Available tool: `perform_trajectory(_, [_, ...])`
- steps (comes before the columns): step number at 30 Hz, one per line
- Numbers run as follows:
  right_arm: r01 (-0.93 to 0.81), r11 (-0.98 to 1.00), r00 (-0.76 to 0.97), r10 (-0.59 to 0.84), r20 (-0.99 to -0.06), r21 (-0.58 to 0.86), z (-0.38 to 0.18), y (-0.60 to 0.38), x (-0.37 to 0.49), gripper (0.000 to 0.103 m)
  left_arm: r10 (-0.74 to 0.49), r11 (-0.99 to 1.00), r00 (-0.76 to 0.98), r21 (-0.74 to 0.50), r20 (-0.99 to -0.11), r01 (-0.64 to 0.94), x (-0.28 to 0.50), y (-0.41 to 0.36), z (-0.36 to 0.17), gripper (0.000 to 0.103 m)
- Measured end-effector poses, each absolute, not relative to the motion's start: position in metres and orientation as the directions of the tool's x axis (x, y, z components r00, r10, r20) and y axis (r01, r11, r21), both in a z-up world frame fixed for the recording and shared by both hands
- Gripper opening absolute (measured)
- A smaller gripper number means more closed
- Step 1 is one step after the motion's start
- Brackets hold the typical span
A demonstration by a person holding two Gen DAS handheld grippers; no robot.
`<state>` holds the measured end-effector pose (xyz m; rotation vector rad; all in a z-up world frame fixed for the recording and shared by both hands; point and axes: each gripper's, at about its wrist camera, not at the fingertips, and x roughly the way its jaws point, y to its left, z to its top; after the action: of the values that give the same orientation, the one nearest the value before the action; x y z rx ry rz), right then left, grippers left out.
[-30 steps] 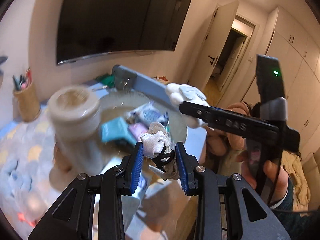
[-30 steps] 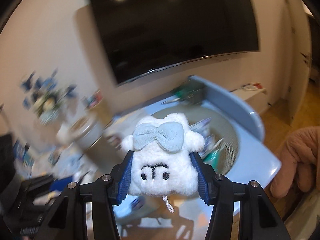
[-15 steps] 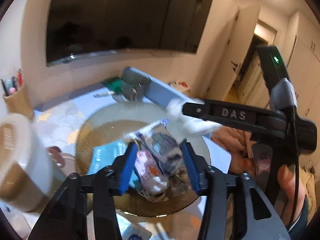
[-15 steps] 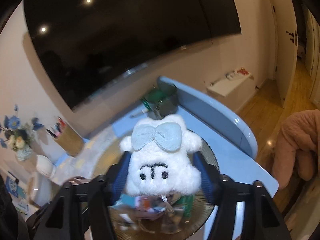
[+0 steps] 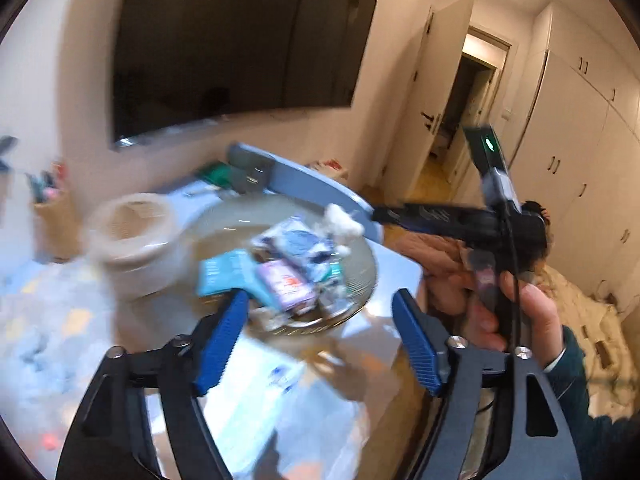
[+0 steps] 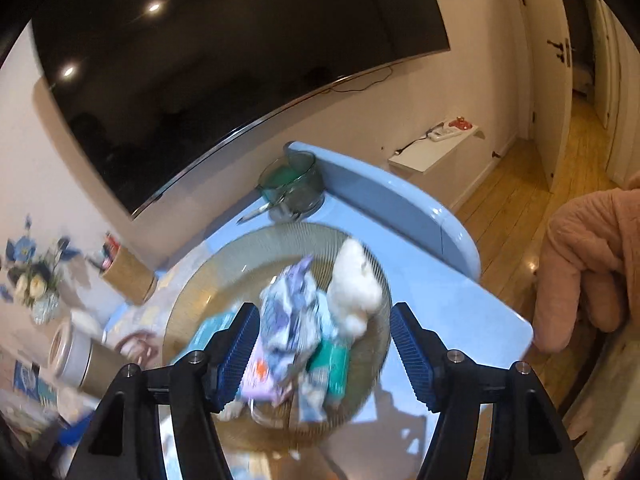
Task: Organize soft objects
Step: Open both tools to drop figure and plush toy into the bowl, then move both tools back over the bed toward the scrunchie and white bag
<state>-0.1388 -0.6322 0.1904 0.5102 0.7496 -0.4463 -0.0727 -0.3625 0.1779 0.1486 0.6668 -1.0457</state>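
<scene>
A round ribbed tray [image 6: 192, 292] [image 5: 360, 248] on the blue table holds a pile of soft things: a white plush toy [image 6: 354, 292] [image 5: 340, 226] at its right side, a blue-white patterned cloth [image 6: 290, 312] [image 5: 296, 240], a lilac packet [image 5: 282, 284] and teal packs [image 5: 228, 276]. My right gripper [image 6: 324, 354] is open and empty above the tray's near side. My left gripper [image 5: 324, 342] is open and empty in front of the tray. The right gripper's body [image 5: 452, 220] reaches over the tray's right edge in the left wrist view.
A white cylindrical jar [image 5: 132, 236] stands left of the tray. A woven pen holder [image 6: 128, 276] and a green glass bowl [image 6: 292, 186] stand behind it. The table's raised blue back rim [image 6: 400, 208] is at the right; a pink plush chair [image 6: 588, 256] is beyond.
The right gripper opened and the white plush toy dropped onto the tray. The left gripper, which had released its small white cloth item half a second ago, opened wider and drew back.
</scene>
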Motion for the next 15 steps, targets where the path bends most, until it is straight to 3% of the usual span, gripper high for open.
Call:
perform_trajectory(6, [0.522,0.834,0.633,-0.238,-0.737,0.18,0.188,-0.582,-0.184,0.066,-0.603,0.732,0.597,-0.07,-0.529,0.678,-0.072,-0.237,0.188,0.077])
perform_trajectory(10, [0.439,0.887,0.666,-0.214,-0.715,0.144,0.192,-0.534,-0.196,0.066,-0.526,0.839,0.714,-0.145,-0.461,0.524,-0.065,-0.137,0.197,0.077])
perform_trajectory(15, [0.274,0.947,0.732,-0.092,-0.675,0.168,0.2,-0.452,-0.181,0.066,-0.418,0.908,0.77,-0.19,-0.483,0.373,-0.053,-0.057,0.181,0.077])
